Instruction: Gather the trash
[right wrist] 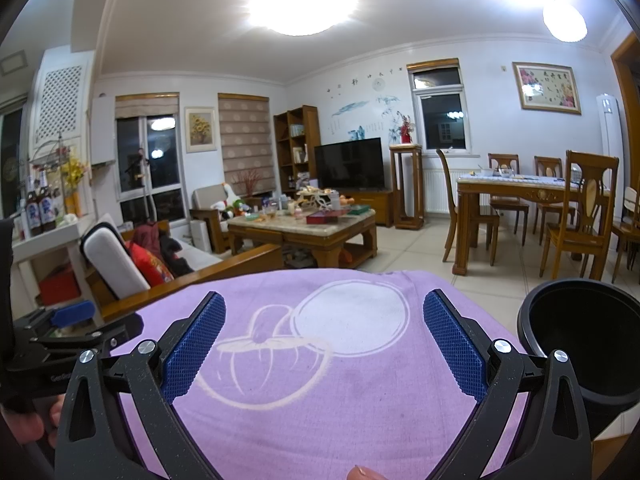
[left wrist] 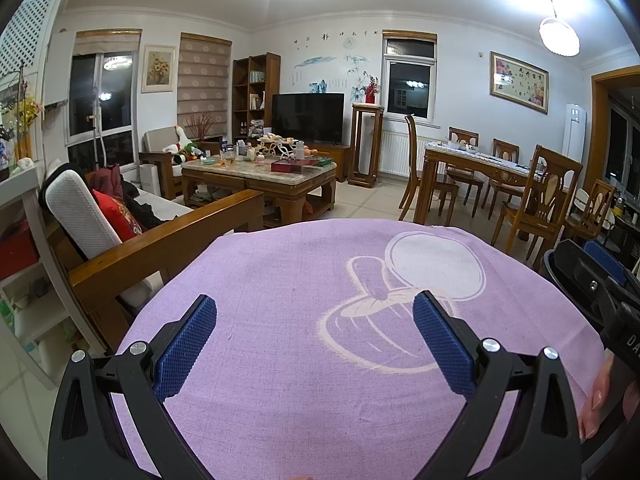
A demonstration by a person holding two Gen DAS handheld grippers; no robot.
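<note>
We hold the left claw and the right claw released, each with jaws spread wide over the purple cloth and nothing between them. No trash shows on the cloth ahead of either claw; the black bin stands just right of the right claw, its mouth open. To do this step well, we judge we should first find a piece, keep the jaws wide, and keep the bin within reach. The near edge of the cloth is cut off beneath the claws, the bin's bottom is dark, and the far coffee table is too cluttered to pick trash out.
</note>
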